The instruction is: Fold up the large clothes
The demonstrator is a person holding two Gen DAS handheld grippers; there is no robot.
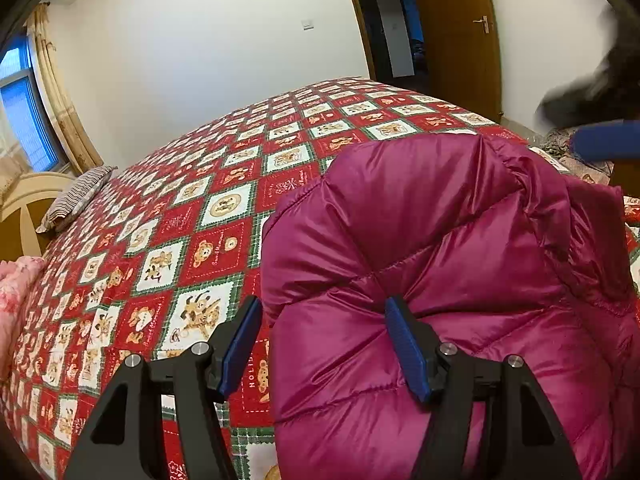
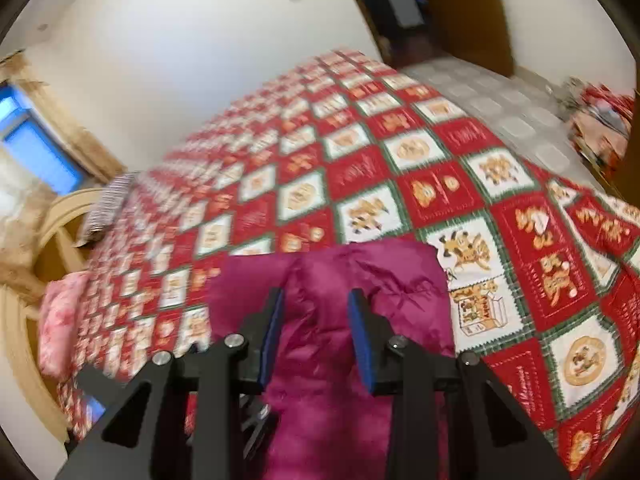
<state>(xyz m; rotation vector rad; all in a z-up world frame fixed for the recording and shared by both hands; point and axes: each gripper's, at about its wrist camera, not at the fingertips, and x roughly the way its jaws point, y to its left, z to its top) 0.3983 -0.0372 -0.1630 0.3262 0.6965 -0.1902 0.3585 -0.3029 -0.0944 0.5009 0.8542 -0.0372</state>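
A magenta puffer jacket lies bunched on the bed's red patchwork quilt. My left gripper is open at the jacket's left edge, with its right finger pressed into the fabric and its left finger over the quilt. In the right wrist view my right gripper is open, with a fold of the jacket lying between its blue pads. This view is motion-blurred. The right gripper also shows as a blurred blue pad at the far right of the left wrist view.
A striped pillow and a pink floral one lie at the bed's left by the cream headboard. A brown door stands open beyond the bed. A cluttered heap sits at the right.
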